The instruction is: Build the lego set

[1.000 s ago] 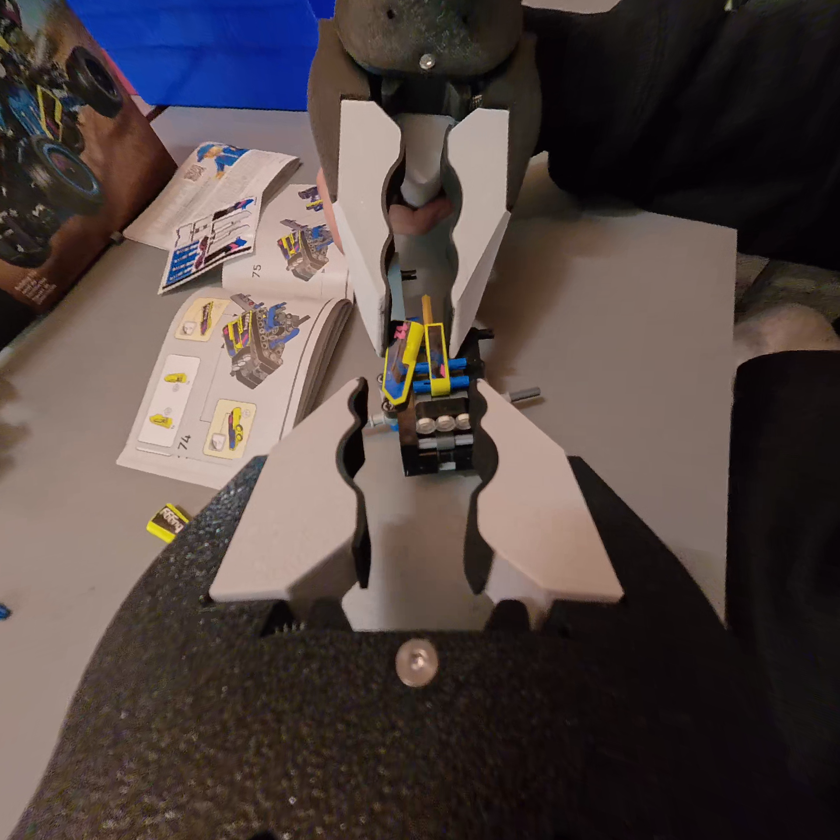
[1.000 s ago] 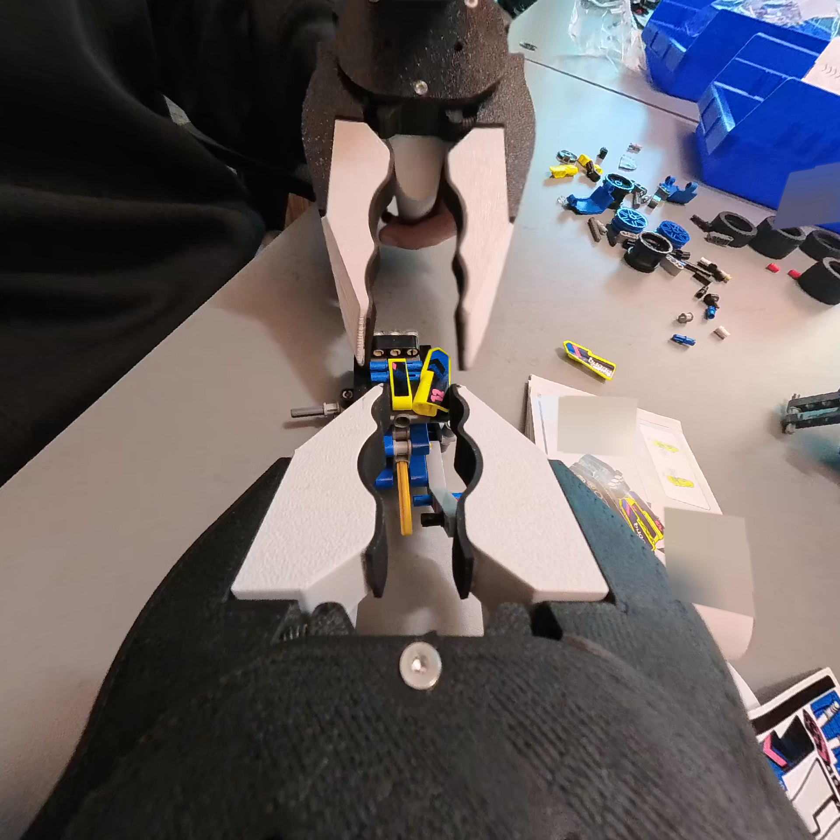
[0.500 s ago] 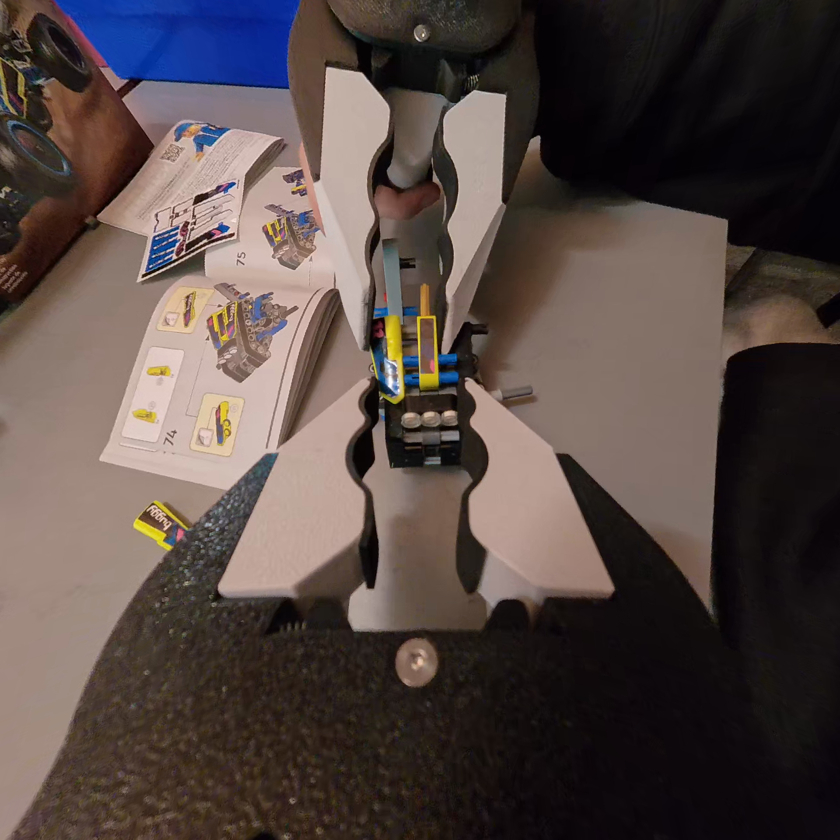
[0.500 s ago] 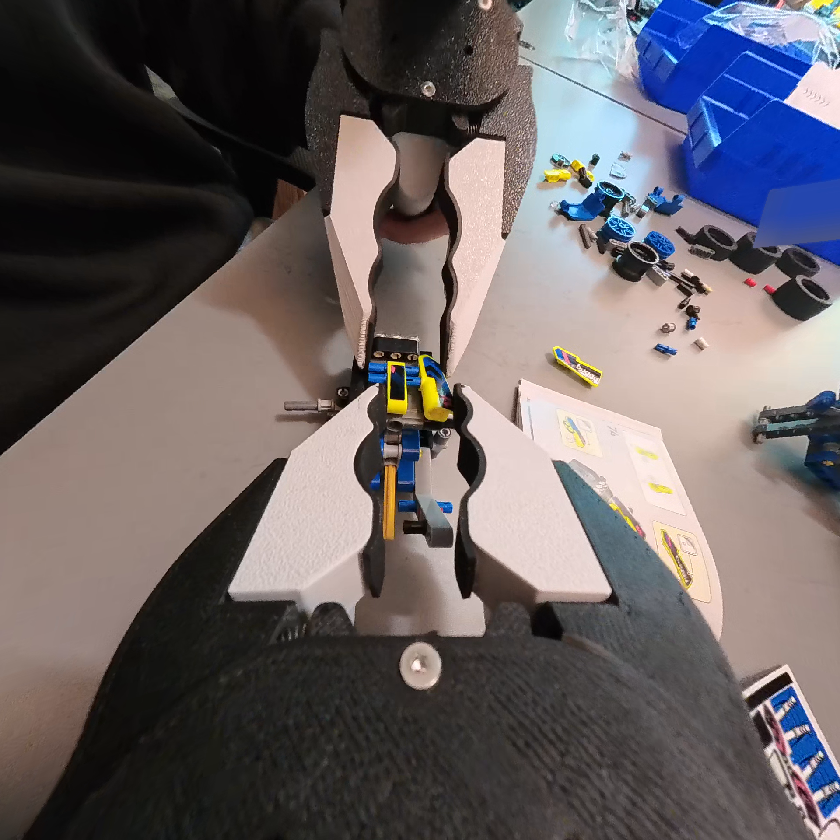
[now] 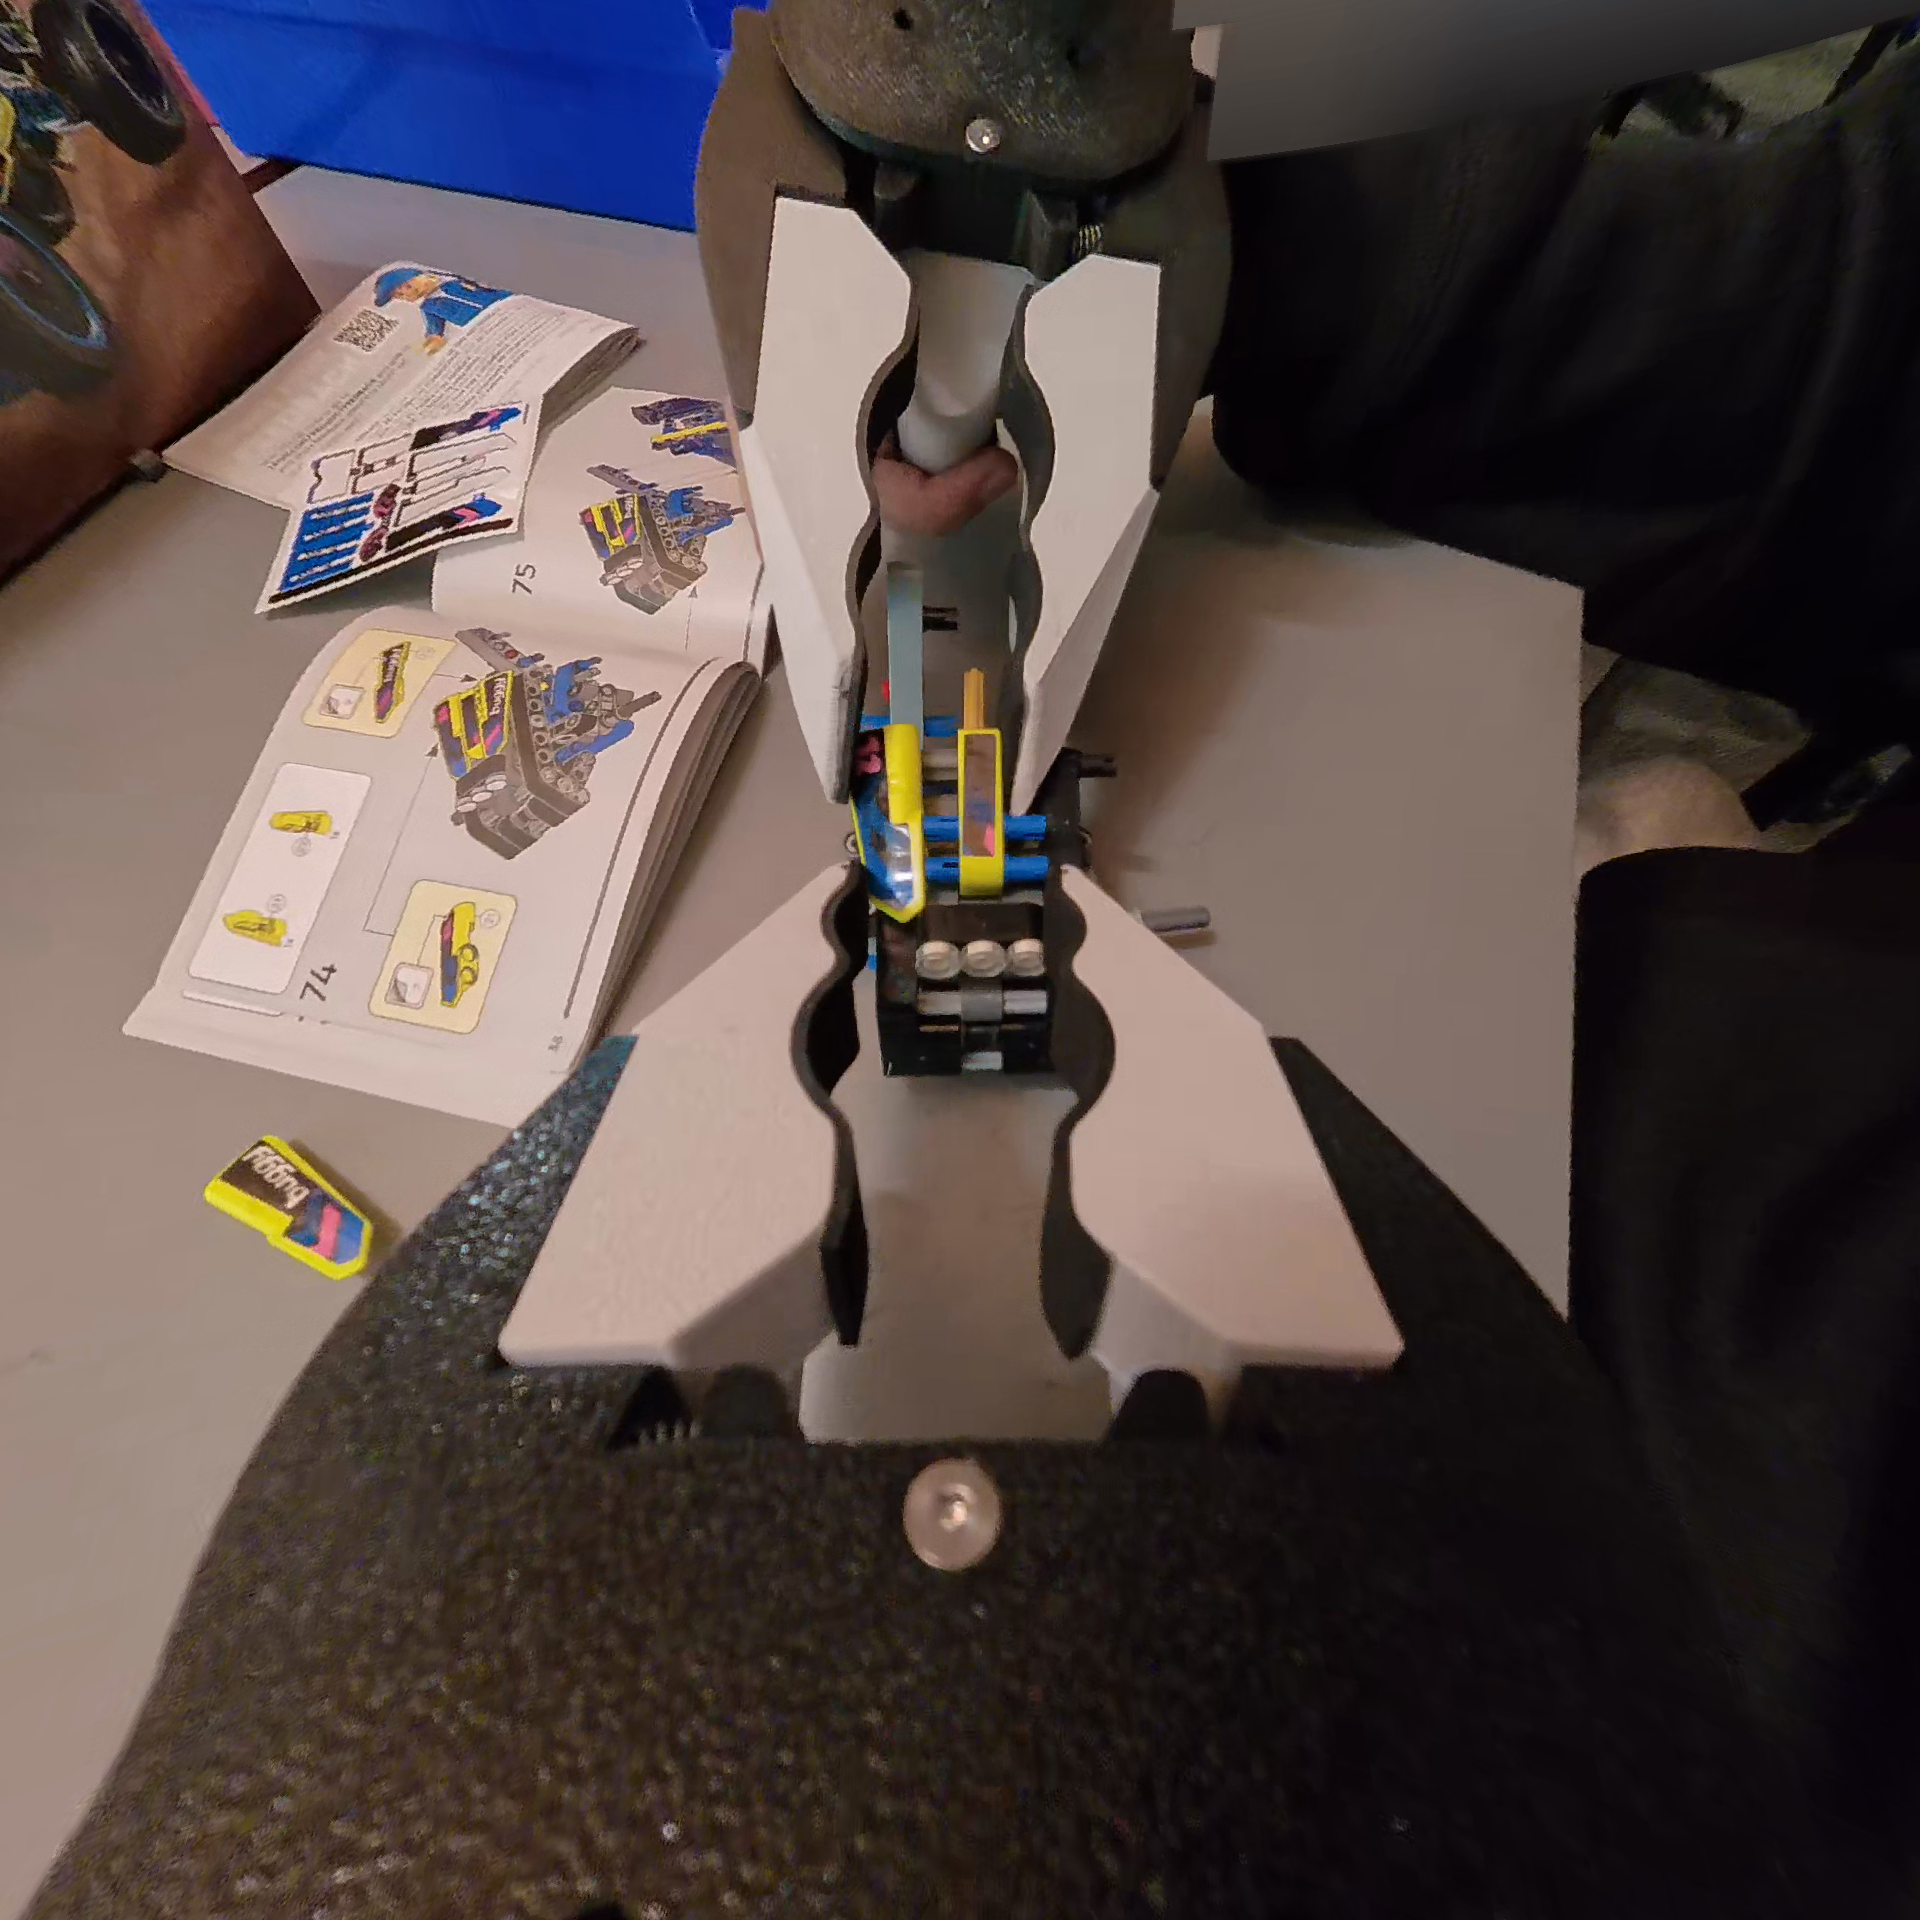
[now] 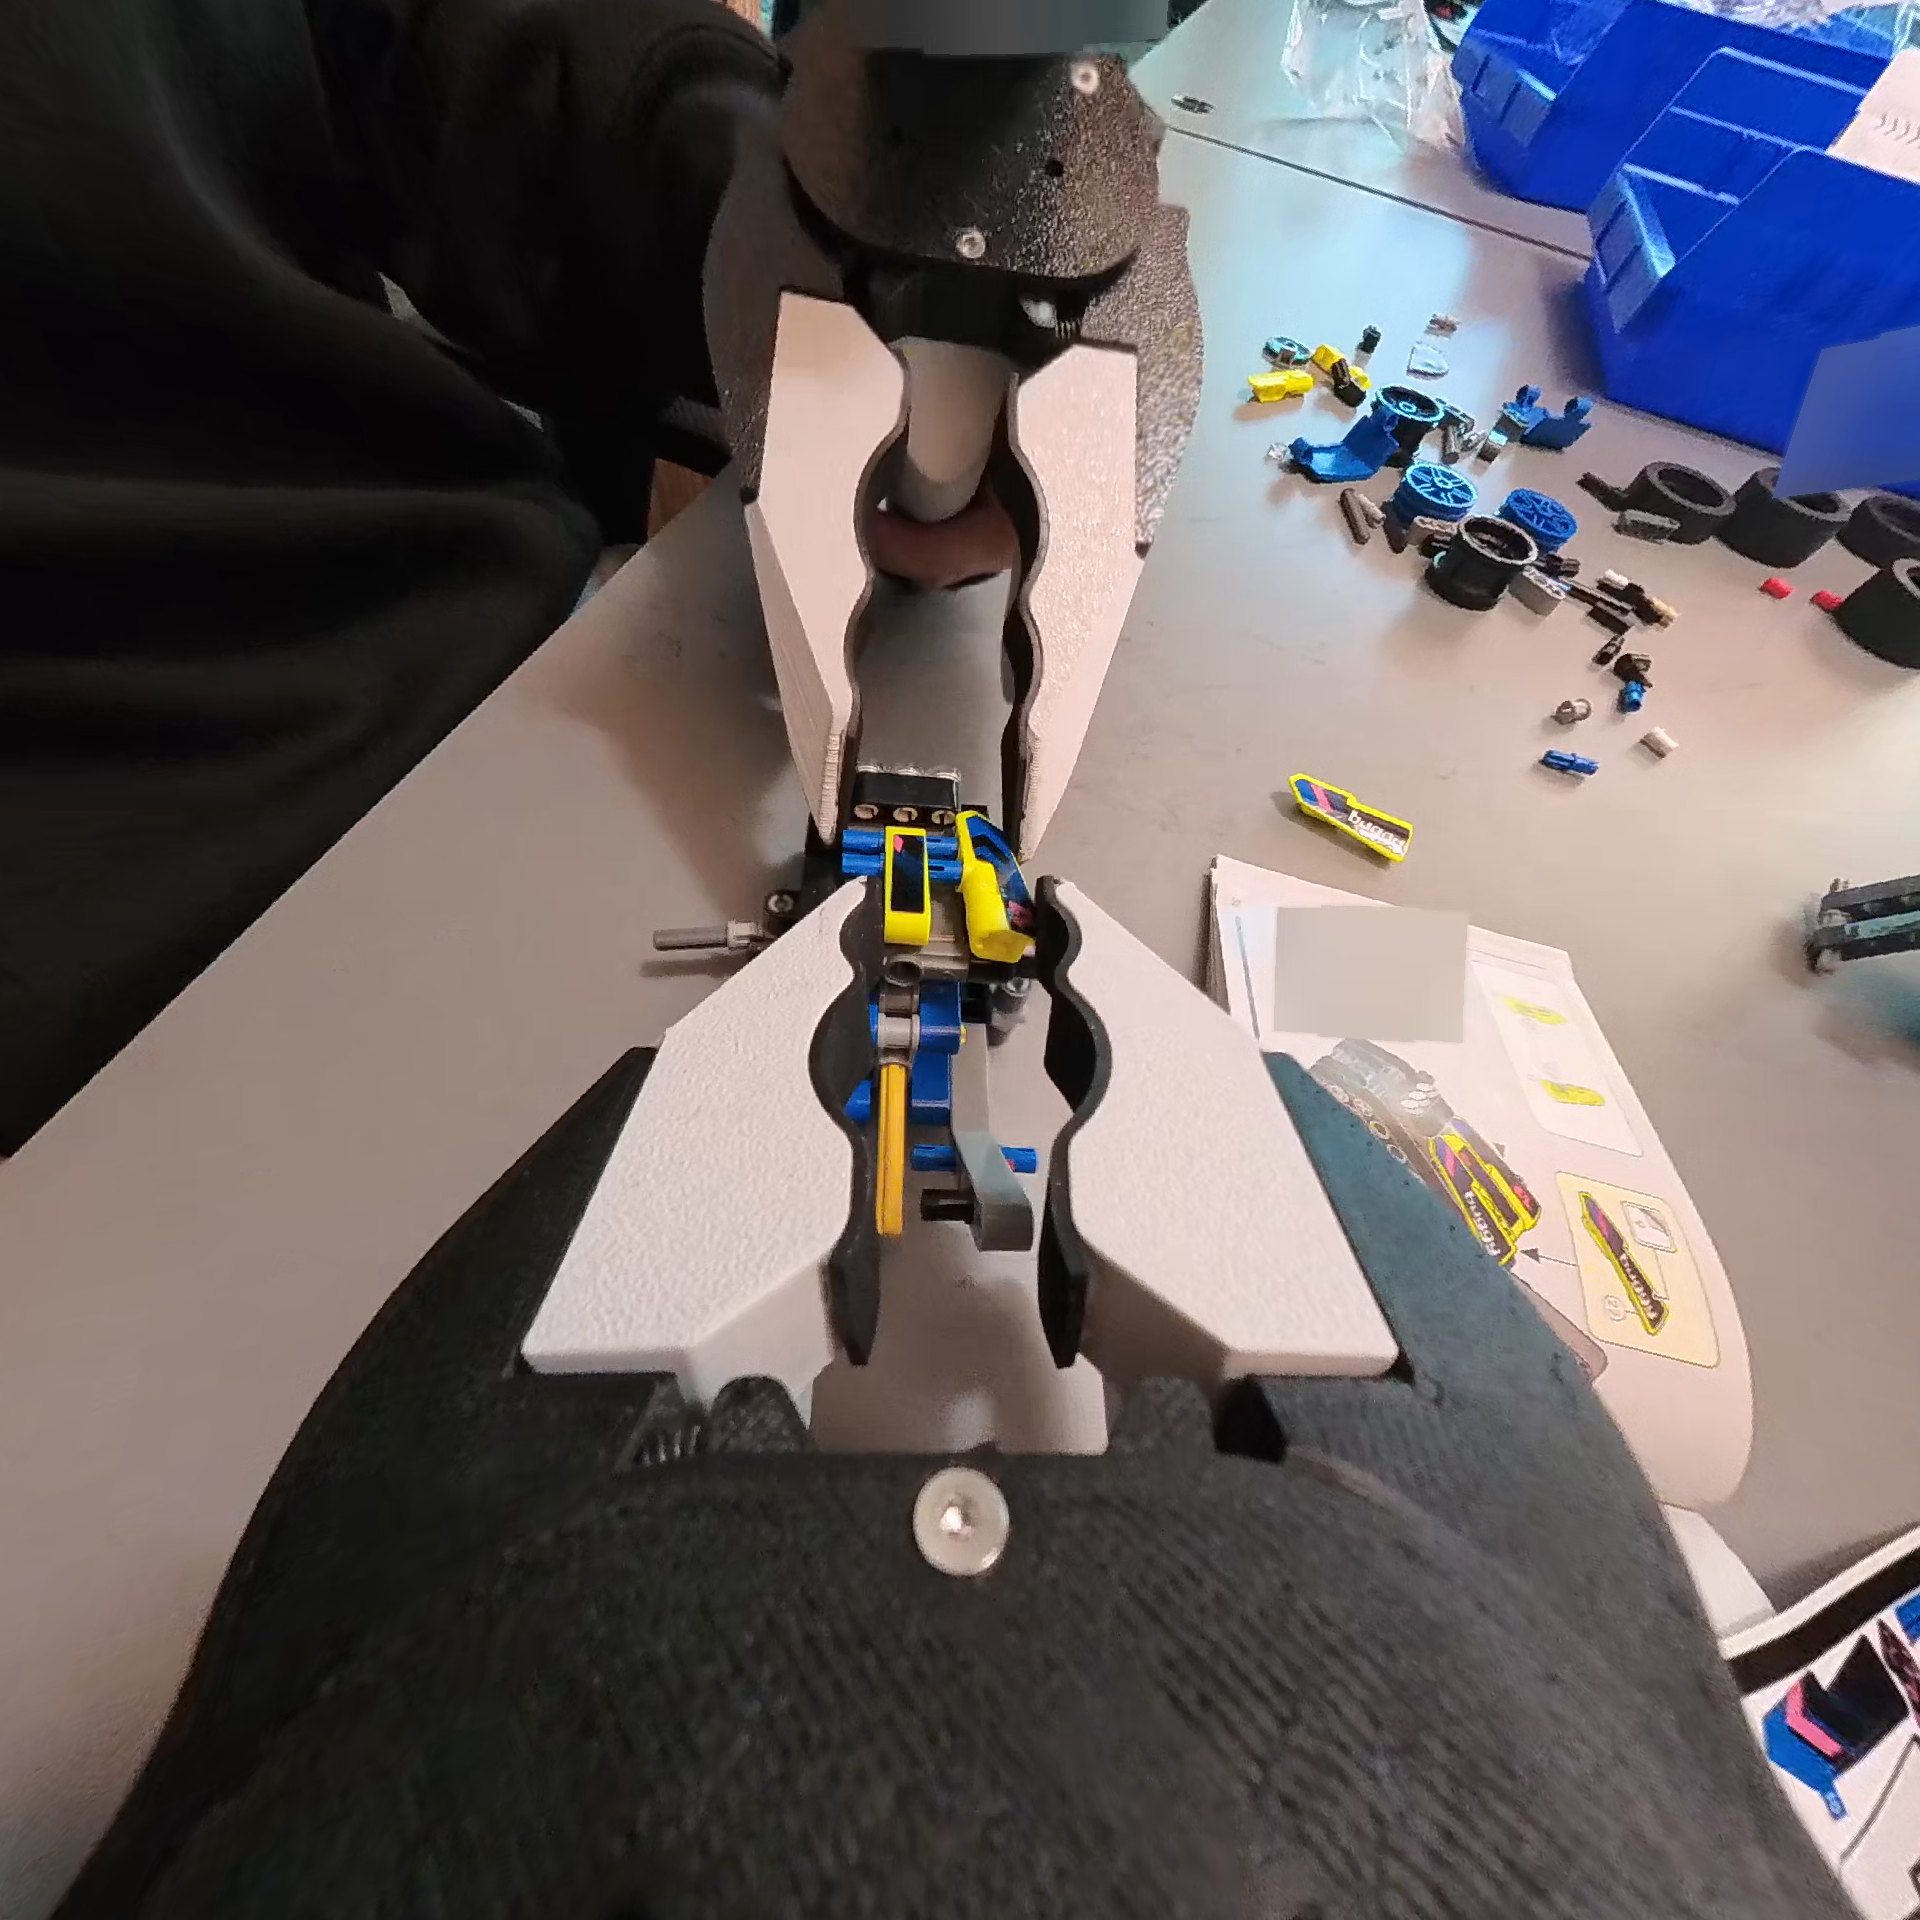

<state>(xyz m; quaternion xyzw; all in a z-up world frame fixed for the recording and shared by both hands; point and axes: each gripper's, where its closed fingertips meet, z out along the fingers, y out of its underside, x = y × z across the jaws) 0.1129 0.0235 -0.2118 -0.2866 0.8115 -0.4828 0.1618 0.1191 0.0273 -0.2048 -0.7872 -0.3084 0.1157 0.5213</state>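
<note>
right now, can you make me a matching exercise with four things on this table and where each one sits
Things:
1. brick assembly
2. loose yellow panel
3. instruction booklet
4. black tyres

Places:
a. in front of the blue bins
b. between the left tool and the right tool
c. spread open on the table
d. lying alone, just off the booklet's corner

Pairs: 1-b, 2-d, 3-c, 4-a
</note>
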